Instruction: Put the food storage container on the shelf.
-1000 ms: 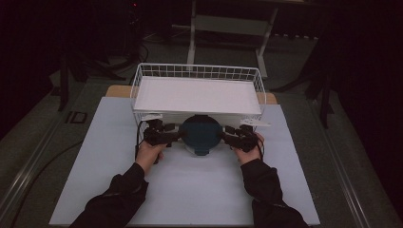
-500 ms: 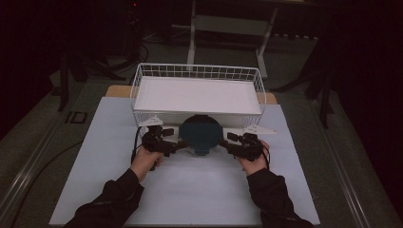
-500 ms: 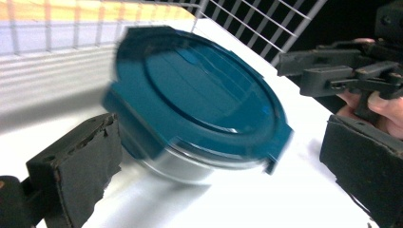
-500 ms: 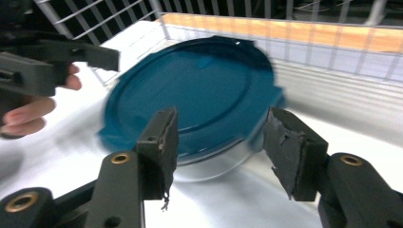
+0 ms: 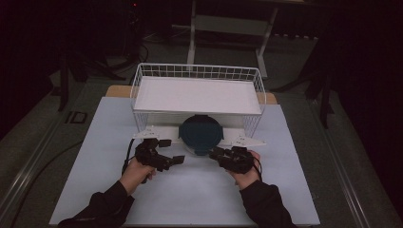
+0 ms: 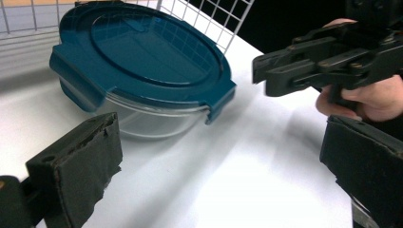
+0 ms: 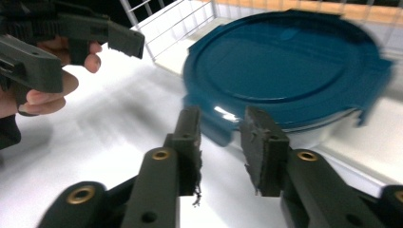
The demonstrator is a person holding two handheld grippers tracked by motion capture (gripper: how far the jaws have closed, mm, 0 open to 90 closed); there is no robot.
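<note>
Container (image 5: pixel 201 134) with teal lid sits at basket's (image 5: pixel 197 72) 6 o'clock; left gripper (image 5: pixel 177 160) spread wide, right gripper (image 5: pixel 215 152) narrowly parted, both empty.

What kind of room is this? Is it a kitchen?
Probably not a kitchen; more likely a lab or studio for recording. A white table sits in a dark room with stands and cables behind it, and on it just a wire basket and a teal-lidded container.
</note>
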